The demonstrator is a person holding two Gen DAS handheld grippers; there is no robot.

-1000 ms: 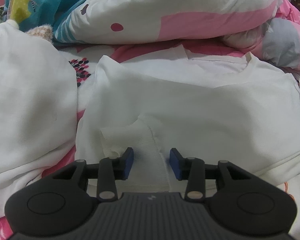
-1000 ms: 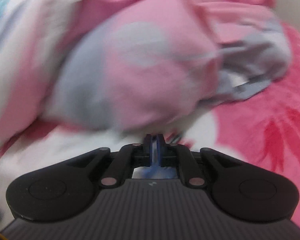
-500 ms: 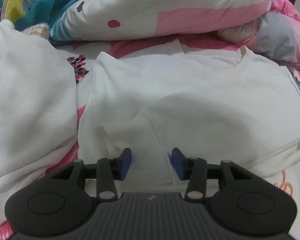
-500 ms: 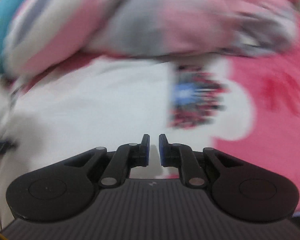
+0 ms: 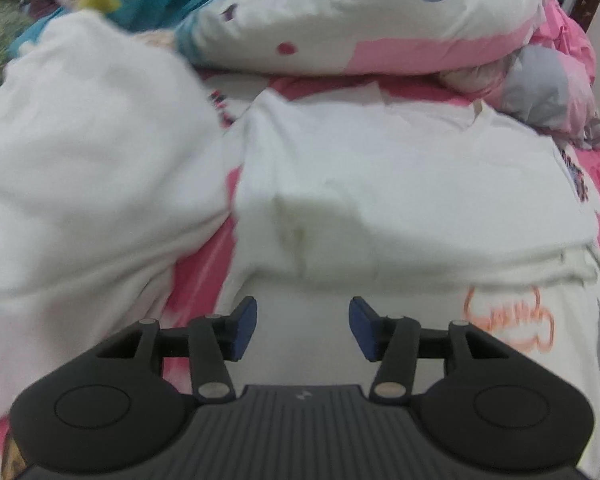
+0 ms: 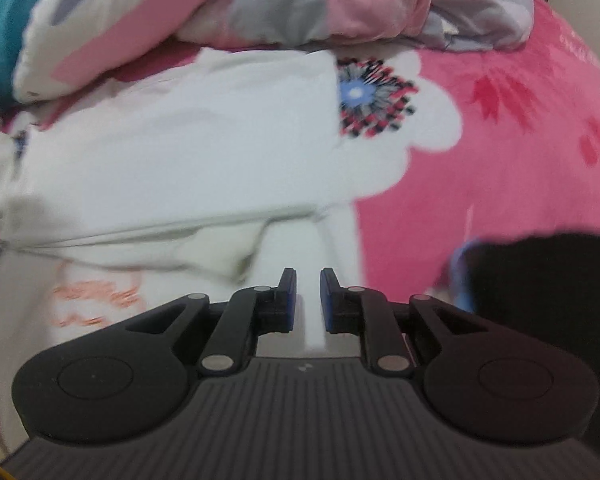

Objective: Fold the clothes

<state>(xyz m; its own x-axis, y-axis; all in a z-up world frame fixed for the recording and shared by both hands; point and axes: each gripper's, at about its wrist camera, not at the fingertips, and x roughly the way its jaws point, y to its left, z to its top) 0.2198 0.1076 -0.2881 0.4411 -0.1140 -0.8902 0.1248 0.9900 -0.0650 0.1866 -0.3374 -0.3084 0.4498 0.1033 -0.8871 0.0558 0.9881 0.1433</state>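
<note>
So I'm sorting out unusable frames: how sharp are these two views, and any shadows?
Left wrist view: the white shirt is softly blurred, with a grey shadow ahead of the left tool. Right wrist view: motion smear across the floral bedsheet; the right tool stays sharp.

Both the matte black left gripper (image 5: 303, 327) and matte black right gripper (image 6: 308, 300) show ribbed housings, silver pivot pins, round side discs and blue finger pads (image 5: 244, 326).

Bunched duvet (image 5: 380, 20) walling the far side, white heap (image 5: 80, 160) crowding left, pink bedsheet (image 6: 520, 140) free at right
</note>
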